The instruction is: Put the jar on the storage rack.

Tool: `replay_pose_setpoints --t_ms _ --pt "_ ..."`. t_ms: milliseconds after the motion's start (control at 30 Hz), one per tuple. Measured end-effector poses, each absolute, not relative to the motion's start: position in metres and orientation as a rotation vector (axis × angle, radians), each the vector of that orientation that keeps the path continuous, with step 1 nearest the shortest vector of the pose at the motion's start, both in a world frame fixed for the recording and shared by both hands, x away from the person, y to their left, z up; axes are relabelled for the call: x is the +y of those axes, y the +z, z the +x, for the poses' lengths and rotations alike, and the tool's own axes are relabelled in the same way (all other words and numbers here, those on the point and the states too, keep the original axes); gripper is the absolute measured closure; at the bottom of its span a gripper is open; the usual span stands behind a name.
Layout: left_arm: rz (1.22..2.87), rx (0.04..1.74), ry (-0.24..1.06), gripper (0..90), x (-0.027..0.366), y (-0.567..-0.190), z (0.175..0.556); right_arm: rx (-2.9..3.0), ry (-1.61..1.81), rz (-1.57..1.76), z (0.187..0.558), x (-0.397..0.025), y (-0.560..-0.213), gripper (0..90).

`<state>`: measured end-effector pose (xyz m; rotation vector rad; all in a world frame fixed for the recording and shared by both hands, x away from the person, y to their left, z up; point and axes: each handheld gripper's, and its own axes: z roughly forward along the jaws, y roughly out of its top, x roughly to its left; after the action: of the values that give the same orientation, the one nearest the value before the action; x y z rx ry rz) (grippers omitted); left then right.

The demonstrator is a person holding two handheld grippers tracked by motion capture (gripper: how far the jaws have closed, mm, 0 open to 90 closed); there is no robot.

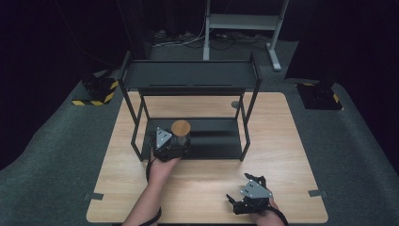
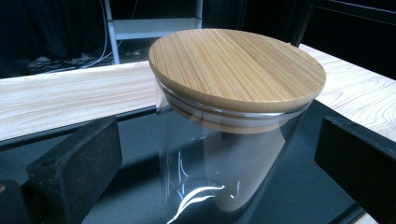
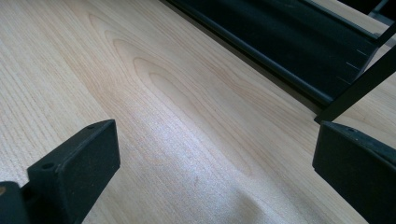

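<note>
1. A clear glass jar (image 2: 219,163) with a round bamboo lid (image 2: 236,65) stands upright on the lower shelf (image 1: 221,139) of a black metal two-tier rack (image 1: 188,77), at the shelf's left front part.
2. The left gripper (image 1: 170,143) sits at the jar. In the left gripper view its black jaws stand wide apart, one on each side of the glass, with a gap at either side; neither touches it.
3. The right gripper (image 1: 248,195) rests low over the light wooden table (image 1: 282,155) near its front edge, well apart from the rack. Its jaws are spread, with bare wood between them.
4. The rack's upper shelf (image 1: 188,75) carries nothing.
</note>
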<state>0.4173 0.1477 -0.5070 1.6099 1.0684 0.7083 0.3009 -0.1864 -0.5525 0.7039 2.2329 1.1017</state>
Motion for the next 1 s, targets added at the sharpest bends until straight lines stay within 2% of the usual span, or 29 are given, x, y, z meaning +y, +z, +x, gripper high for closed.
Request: replay_pose_setpoints --t_ms 1000 --pt "1.618 1.063 0.708 0.6 0.155 -0.507 0.399 2.232 1.106 0.706 0.301 -0.187 -0.552 0.0"
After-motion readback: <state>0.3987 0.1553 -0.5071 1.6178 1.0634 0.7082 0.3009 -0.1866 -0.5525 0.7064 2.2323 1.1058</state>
